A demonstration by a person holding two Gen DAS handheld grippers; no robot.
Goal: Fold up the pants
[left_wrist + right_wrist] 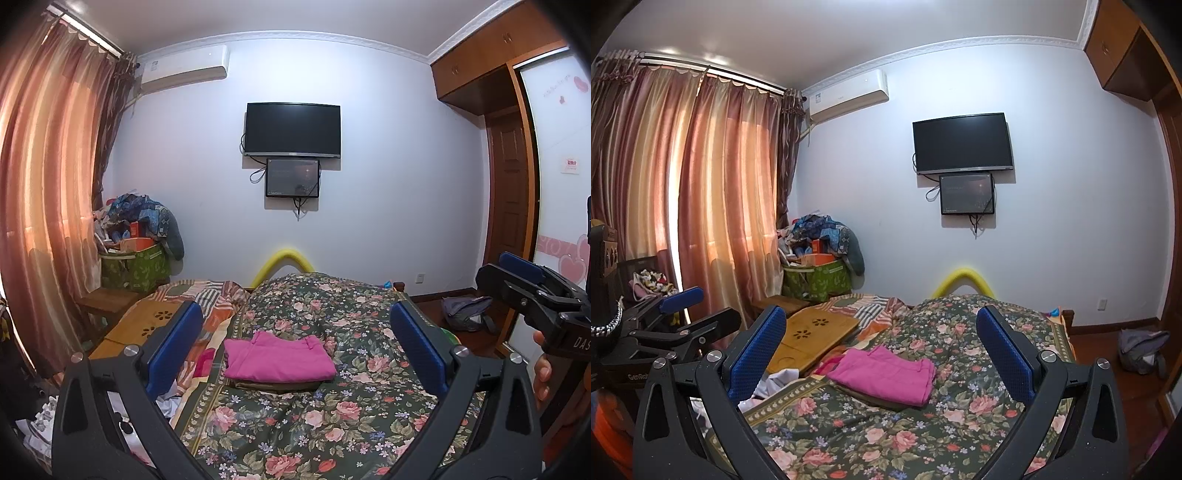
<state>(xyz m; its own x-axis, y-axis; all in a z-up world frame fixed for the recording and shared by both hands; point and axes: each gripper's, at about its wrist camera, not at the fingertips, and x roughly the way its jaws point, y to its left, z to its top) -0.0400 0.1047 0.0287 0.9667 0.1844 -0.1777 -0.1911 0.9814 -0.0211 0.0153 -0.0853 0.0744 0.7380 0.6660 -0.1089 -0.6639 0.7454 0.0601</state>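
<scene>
Pink pants (279,358) lie folded in a neat rectangle on the floral bedspread (332,417), on top of another folded olive garment. They also show in the right wrist view (886,373). My left gripper (295,343) is open and empty, held above the bed short of the pants. My right gripper (881,350) is open and empty too, at a similar height. The right gripper shows at the right edge of the left wrist view (532,284). The left gripper shows at the left of the right wrist view (683,314).
A wooden lap tray (812,336) lies on the bed's left side next to striped bedding. A green bin (816,280) heaped with clothes stands by the curtains. A TV (291,129) hangs on the far wall. A grey backpack (465,312) sits on the floor at right.
</scene>
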